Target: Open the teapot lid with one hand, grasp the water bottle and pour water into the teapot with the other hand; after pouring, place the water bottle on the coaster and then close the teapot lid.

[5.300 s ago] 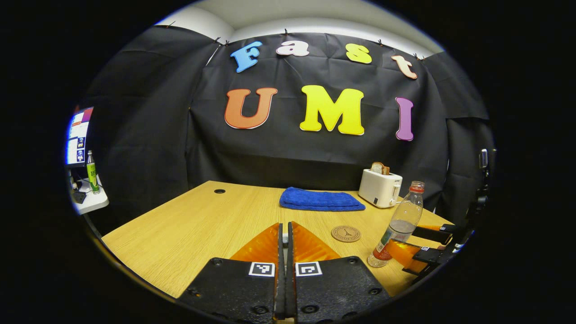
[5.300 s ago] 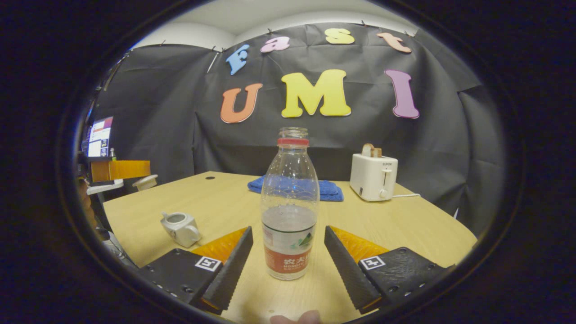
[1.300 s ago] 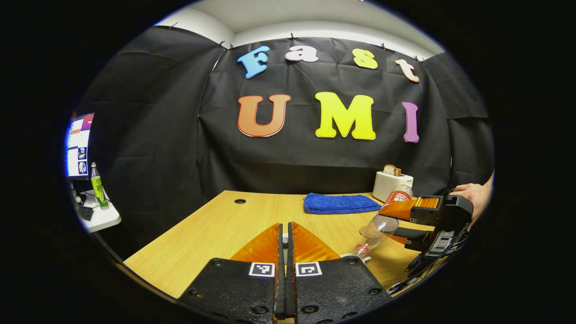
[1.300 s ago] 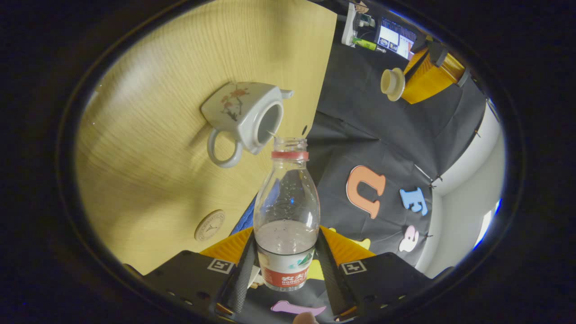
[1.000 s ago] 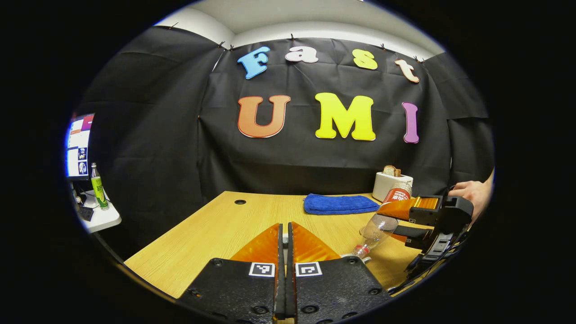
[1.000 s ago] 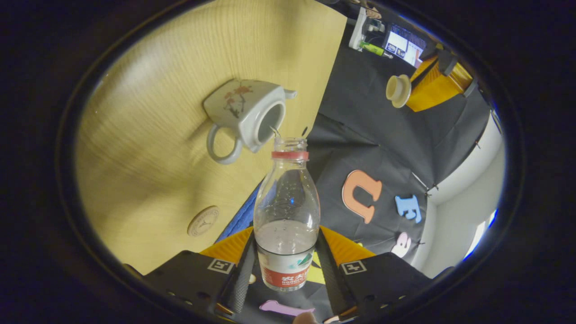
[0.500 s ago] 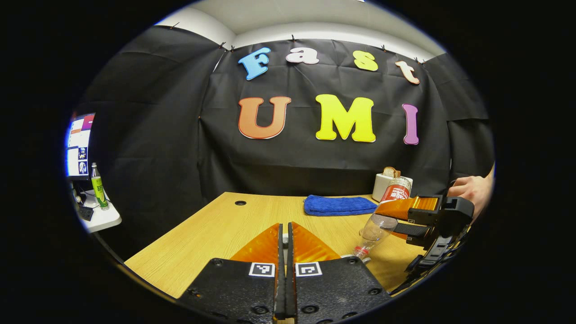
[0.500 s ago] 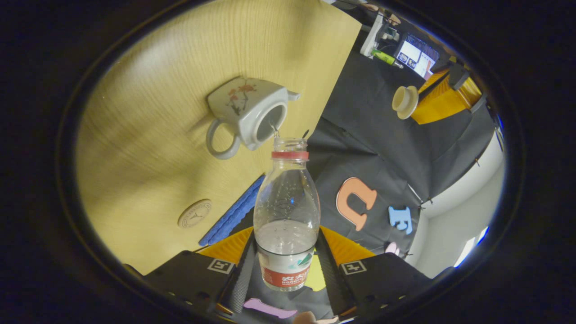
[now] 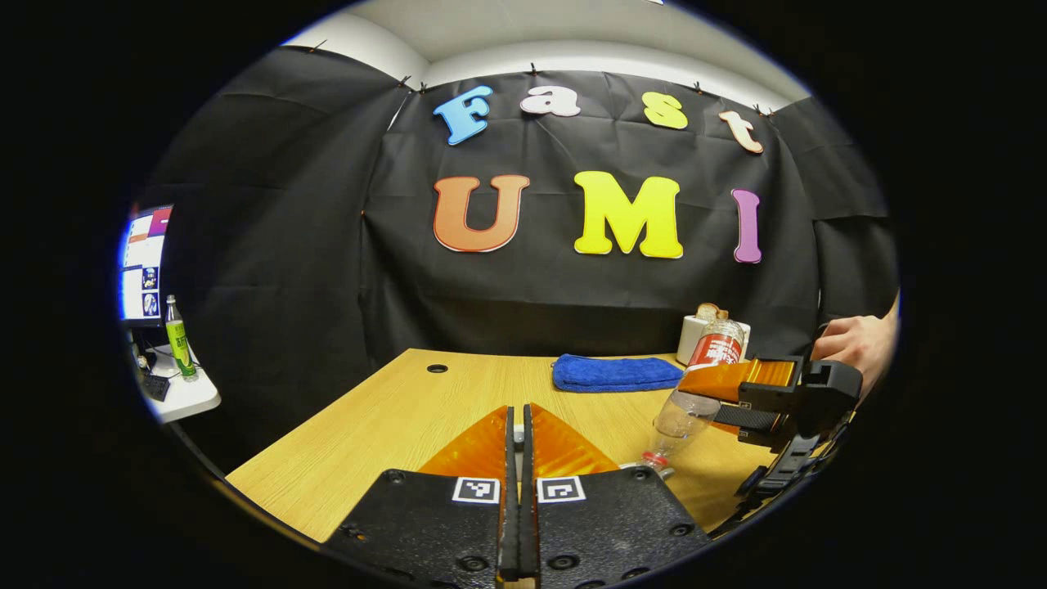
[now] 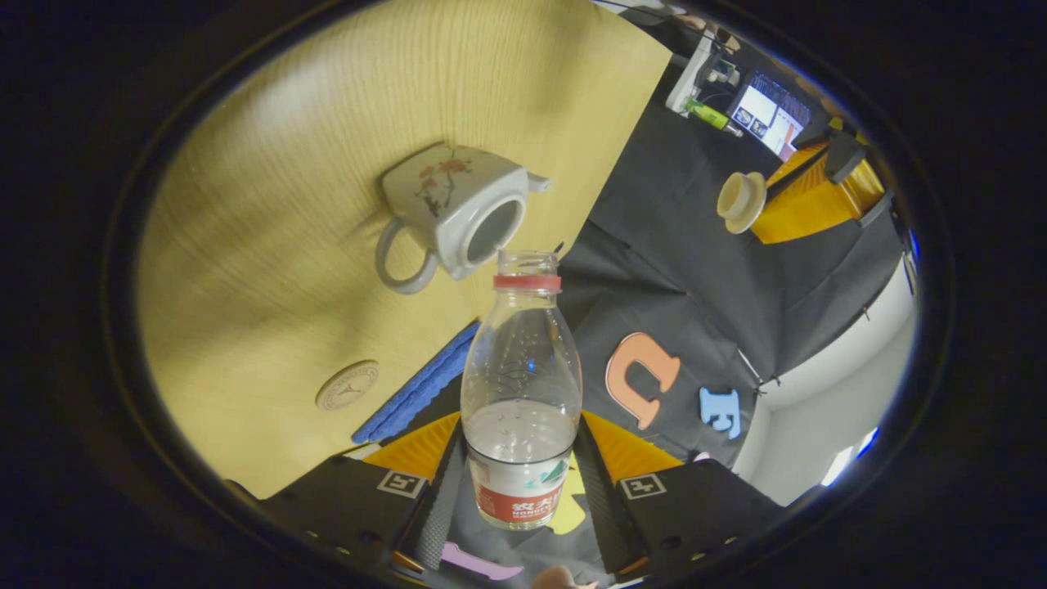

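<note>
Fingers [image 10: 442, 499] of my right gripper [image 10: 519, 499] are clamping the water bottle [image 10: 521, 384], tilting its mouth over the open teapot [image 10: 452, 214] | my left gripper [image 9: 518, 425] is pinching the teapot lid [image 10: 740, 201] aloft, jaws nearly together | coaster [image 10: 347, 385] is lying near the blue towel [image 9: 615, 372] toward the table's [image 9: 384, 417] far edge

teapot [image 10: 451, 214]: pale grey-white, red blossom sprig painted on its side
lid [image 10: 740, 201]: cream
water bottle [image 10: 521, 384]: clear, red neck ring, red-and-white label
coaster [image 10: 347, 385]: tan, beside the teapot
towel [image 9: 616, 372]: bright blue
table [image 9: 384, 417]: light wood grain
toaster [image 9: 692, 332]: white
</note>
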`<action>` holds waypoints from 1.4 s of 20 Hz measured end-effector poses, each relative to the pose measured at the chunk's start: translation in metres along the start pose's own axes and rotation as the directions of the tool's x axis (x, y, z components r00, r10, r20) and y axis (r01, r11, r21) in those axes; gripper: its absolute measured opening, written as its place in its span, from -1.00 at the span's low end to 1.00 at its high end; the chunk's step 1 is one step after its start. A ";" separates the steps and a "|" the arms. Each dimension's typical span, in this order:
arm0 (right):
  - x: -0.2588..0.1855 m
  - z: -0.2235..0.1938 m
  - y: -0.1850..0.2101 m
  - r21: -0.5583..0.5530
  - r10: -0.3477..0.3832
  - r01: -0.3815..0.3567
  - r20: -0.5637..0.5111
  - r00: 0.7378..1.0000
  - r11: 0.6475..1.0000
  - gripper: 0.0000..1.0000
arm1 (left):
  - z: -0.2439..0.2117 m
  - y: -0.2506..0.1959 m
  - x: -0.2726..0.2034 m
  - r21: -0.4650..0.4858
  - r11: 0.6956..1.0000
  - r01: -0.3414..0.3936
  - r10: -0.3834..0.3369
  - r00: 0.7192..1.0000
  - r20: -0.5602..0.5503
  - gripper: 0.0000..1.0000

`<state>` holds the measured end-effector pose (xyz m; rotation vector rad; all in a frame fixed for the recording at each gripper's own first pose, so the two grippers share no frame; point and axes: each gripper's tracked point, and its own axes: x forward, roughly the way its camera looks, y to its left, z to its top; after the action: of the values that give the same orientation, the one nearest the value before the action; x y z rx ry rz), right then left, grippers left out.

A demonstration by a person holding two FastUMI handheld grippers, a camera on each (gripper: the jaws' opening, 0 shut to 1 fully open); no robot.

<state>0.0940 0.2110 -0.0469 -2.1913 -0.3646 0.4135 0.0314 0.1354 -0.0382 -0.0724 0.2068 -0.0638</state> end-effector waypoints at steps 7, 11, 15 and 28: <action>0.005 -0.003 0.001 0.062 0.007 -0.007 -0.003 1.000 0.998 0.41 | 0.001 -0.001 0.000 0.003 1.000 -0.003 0.003 1.000 0.002 -0.94; 0.005 -0.003 0.028 0.330 0.098 -0.100 0.023 0.995 0.939 0.41 | 0.007 0.001 -0.004 0.006 1.000 -0.014 0.014 1.000 0.013 -0.94; -0.001 0.004 0.036 0.589 0.125 -0.130 0.049 0.991 0.798 0.42 | 0.018 -0.002 -0.009 -0.005 1.000 -0.009 0.009 0.999 0.045 -0.94; 0.008 -0.047 0.026 0.987 0.120 -0.048 0.067 0.991 -0.156 0.46 | 0.016 -0.027 -0.007 0.056 0.998 0.019 -0.022 0.999 0.043 -0.94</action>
<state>0.1238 0.1663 -0.0414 -0.5305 0.1992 0.4593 0.0265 0.1102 -0.0191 -0.0210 0.1602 -0.0884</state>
